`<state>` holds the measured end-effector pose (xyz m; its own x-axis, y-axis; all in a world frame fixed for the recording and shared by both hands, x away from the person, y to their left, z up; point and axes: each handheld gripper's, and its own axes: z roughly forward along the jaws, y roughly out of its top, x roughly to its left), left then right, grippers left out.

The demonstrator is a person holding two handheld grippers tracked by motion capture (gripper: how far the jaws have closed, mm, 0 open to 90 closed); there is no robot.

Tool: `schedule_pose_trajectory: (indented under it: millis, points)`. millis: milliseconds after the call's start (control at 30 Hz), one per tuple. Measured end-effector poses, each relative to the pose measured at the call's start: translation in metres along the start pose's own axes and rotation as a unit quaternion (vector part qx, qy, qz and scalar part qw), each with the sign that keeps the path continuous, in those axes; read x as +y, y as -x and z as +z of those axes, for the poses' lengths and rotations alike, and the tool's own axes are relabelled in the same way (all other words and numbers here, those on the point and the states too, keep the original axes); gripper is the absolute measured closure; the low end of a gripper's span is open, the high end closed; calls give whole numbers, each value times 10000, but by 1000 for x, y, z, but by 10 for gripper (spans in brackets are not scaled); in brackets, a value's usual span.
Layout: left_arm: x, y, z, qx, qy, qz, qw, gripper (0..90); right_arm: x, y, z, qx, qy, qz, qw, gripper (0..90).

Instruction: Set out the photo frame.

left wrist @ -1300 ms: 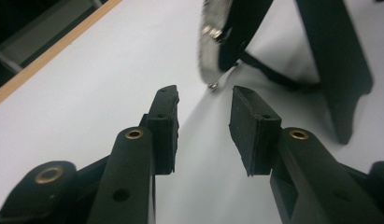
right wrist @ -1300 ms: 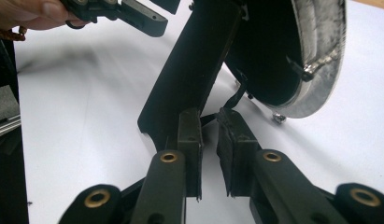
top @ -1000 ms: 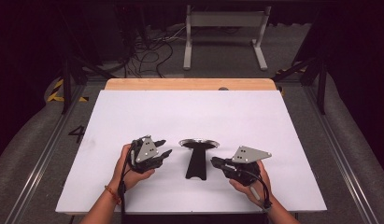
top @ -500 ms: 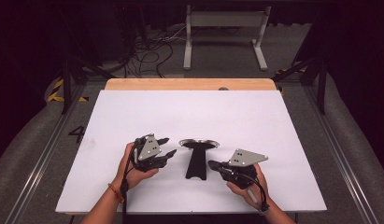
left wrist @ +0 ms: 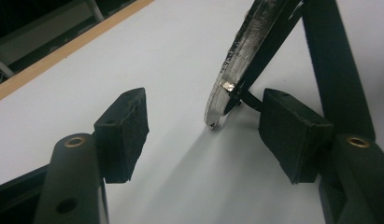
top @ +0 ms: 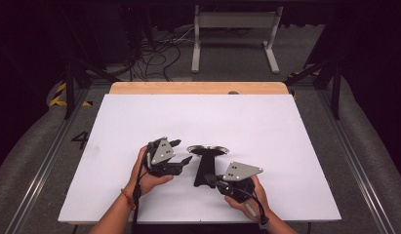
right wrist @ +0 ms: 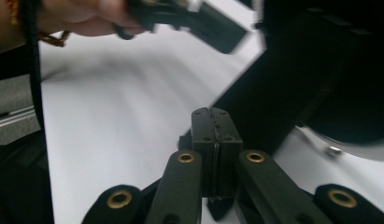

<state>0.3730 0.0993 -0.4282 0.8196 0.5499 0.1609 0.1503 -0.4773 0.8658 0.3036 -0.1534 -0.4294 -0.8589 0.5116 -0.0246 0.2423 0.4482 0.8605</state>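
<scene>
On table (top: 286, 146) | ladle (top: 204, 165) handle toward person | left gripper (top: 181, 152) fingers apart, empty | right gripper (top: 211, 181) fingers closed, empty

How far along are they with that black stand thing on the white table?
Nothing looks finished: the black stand sits mid-table, not lifted. In hand: the left gripper is open, with the stand's round disc rim between its jaws, unclamped. The right gripper is shut by the stand's foot; whether they touch is unclear. Left to do: probably the actual grasp and whatever follows.
</scene>
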Motion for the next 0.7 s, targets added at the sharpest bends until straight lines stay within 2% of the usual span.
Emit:
schedule_pose_trajectory:
  millis: [33,133,233,300,433,500,567,700]
  points:
    - [0,0,4,-54,-10,-38,10000,336,0,-3,4,4,-38,-41,10000,900]
    - [2,1,14,-2,-122,-37,9999,336,-1,-11,16,-72,-147,-116,9998,894]
    - [3,1,21,-33,-117,-57,9999,382,-1,-18,25,-123,-199,-168,9996,888]
    - [3,1,23,-133,-103,-84,9998,432,-1,-22,30,-177,-241,-267,9992,894]
    - [4,4,25,-321,-193,125,9992,579,0,-29,38,-252,-293,-388,9985,894]
    - [5,4,25,-348,-229,221,9989,643,3,-32,44,-284,-230,-339,9988,893]
    - [5,4,25,-341,-245,232,9988,648,5,-36,51,-386,-289,-426,9979,888]
    - [5,5,25,-281,-301,301,9987,657,5,-42,61,-500,-351,-411,9973,879]
